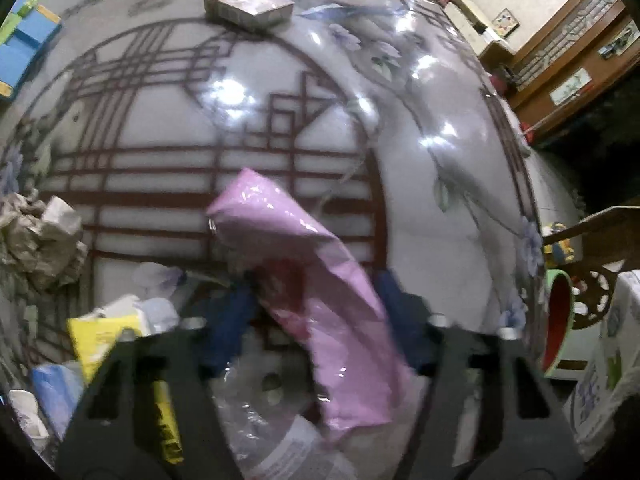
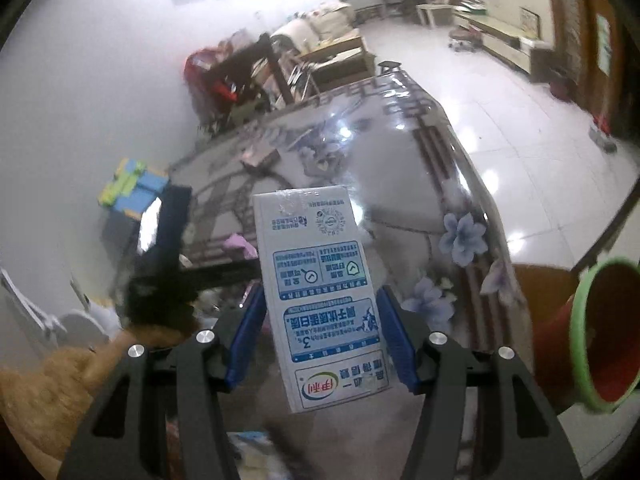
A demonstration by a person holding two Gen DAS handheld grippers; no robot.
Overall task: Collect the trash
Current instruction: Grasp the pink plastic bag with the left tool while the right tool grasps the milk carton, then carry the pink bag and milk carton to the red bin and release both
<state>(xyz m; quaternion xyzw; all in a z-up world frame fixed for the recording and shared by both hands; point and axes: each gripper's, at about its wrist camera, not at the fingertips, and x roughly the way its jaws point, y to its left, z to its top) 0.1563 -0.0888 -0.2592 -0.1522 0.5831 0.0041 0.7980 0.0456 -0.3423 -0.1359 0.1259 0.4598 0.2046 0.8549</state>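
Note:
In the left wrist view a crumpled pink plastic wrapper (image 1: pixel 320 300) runs between the blue pads of my left gripper (image 1: pixel 316 320), which is shut on it low over the glossy patterned table (image 1: pixel 280 120). The picture is blurred around the pads. In the right wrist view my right gripper (image 2: pixel 320 332) is shut on a white and blue milk carton (image 2: pixel 320 280), held up above the table (image 2: pixel 400 184) with both pads on its sides. A red bin with a green rim (image 2: pixel 592 340) stands tilted at the right, also seen as the bin (image 1: pixel 558 320).
Crumpled paper (image 1: pixel 40 240), a yellow packet (image 1: pixel 104 336) and clear plastic (image 1: pixel 272 420) lie near my left gripper. A flat box (image 1: pixel 248 2) sits at the table's far side. A wooden chair (image 1: pixel 592 240) stands by the bin. A tan fuzzy sleeve (image 2: pixel 60 380) is at the lower left.

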